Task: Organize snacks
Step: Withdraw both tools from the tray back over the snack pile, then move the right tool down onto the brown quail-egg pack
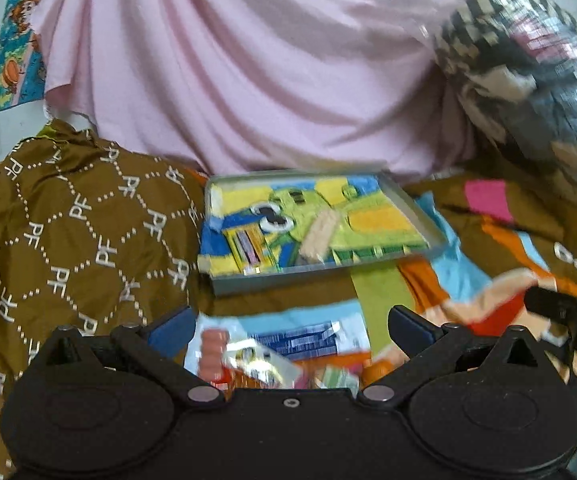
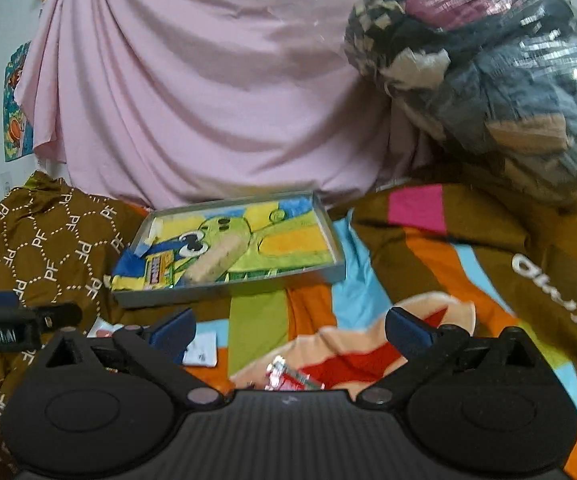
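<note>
Left wrist view: both claws gape empty, sorting barely begun.
Ahead of the left claw (image 1: 288,328), a shallow grey tray (image 1: 412,204) holds two snacks; blue-and-silver snack packets (image 1: 284,354) lie loose between its fingers, another beneath the right claw (image 2: 290,330).

Both wrist views sit low over the colourful blanket (image 2: 316,300), looking forward and slightly down toward the far pink cloth (image 1: 228,60). They share the grey tray (image 1: 420,208) (seen centre in the left wrist view, left of centre in the right). The right camera stands further right.
</note>
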`<action>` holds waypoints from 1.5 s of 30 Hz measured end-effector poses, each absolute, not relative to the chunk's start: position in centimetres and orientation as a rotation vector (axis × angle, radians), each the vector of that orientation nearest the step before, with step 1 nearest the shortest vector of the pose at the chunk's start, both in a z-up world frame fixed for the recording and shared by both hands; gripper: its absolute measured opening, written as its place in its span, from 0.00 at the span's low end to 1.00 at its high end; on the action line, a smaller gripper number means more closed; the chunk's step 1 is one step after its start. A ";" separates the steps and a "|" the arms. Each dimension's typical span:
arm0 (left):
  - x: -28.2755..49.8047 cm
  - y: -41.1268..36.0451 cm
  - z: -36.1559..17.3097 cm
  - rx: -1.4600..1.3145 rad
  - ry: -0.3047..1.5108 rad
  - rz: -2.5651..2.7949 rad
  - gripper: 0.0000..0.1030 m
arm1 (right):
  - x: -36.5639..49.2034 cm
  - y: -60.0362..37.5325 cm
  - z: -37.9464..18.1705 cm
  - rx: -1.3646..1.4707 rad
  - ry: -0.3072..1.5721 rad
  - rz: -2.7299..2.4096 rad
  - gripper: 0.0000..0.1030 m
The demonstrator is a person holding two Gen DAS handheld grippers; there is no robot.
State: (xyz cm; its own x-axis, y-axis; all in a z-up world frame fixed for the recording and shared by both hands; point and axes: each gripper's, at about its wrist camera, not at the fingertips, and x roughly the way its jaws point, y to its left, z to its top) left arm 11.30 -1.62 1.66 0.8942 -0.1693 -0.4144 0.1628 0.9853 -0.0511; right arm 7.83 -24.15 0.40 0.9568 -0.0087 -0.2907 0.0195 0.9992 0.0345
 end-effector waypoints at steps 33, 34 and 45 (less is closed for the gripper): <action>11.1 0.1 -2.8 -0.015 0.836 -0.152 0.99 | 9.7 -23.7 -4.2 0.057 0.755 0.128 1.00; 11.5 0.4 -2.8 -0.023 0.849 -0.148 0.99 | 9.9 -23.7 -4.3 0.062 0.760 0.133 1.00; 17.4 4.2 -1.4 0.084 0.842 -0.096 0.99 | 14.0 -23.5 -5.8 0.123 0.835 0.178 1.00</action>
